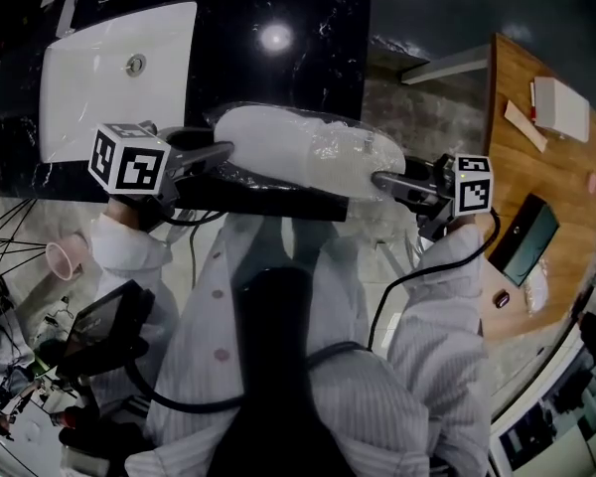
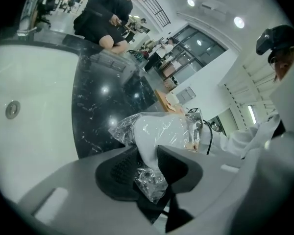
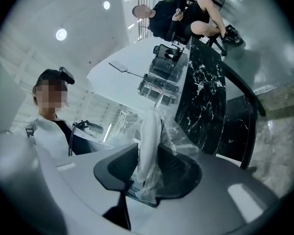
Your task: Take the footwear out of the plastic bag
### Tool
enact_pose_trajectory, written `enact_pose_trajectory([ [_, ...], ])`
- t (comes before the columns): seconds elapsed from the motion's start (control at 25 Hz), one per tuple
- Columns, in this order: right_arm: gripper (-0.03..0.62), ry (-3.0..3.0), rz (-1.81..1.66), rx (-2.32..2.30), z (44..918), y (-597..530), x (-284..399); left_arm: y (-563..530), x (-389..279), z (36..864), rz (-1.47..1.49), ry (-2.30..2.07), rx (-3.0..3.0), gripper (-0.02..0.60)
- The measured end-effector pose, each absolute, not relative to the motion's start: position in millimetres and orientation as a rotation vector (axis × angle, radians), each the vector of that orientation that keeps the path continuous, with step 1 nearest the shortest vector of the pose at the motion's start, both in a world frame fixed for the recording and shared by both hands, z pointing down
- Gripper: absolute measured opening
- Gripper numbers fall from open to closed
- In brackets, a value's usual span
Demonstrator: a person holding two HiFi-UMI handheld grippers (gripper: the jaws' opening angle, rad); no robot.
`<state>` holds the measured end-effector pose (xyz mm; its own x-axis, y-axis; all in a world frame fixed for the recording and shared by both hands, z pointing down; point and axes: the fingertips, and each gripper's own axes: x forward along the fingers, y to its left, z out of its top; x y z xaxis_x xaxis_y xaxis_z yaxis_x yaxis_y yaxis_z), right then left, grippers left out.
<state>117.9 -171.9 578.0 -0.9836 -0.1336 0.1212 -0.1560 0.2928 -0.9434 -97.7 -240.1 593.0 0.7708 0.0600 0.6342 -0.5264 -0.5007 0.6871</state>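
above the black surface [image 1: 298, 8], the left gripper [image 1: 226, 151] and right gripper [image 1: 378, 179] each pinch the plastic bag [image 1: 363, 147] holding white footwear [image 1: 278, 139].

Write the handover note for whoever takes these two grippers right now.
Left gripper: shut on one end of the plastic bag, pinching the footwear through it.
Right gripper: shut on the opposite end.
White slipper: inside the bag, stretched between the grippers at the black counter's near edge, beside the sink.
Done: bag gripped at both ends.
Left: open the bag, pull the slipper out.
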Motion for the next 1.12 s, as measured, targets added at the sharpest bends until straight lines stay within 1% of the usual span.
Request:
enact_pose_trajectory([
  [0.16,0.138,-2.577,1.726,0.299,557,-180,118,-247,-99,575,0.697,-0.377,2.028,0.101],
  [0.4,0.109,-2.758,1.423,0.386,500,-205,121,-266,-101,522,0.594,-0.423,2.181,0.087],
  [0.68,0.103,-2.859,1.155,0.465,443,-217,133,-281,-112,470,0.495,-0.515,2.325,0.054],
  [0.88,0.104,-2.882,1.046,0.513,420,-218,139,-287,-111,452,0.470,-0.553,2.372,0.051],
  [1.12,0.106,-2.877,0.998,0.531,418,-213,143,-288,-118,449,0.486,-0.613,2.376,0.049],
])
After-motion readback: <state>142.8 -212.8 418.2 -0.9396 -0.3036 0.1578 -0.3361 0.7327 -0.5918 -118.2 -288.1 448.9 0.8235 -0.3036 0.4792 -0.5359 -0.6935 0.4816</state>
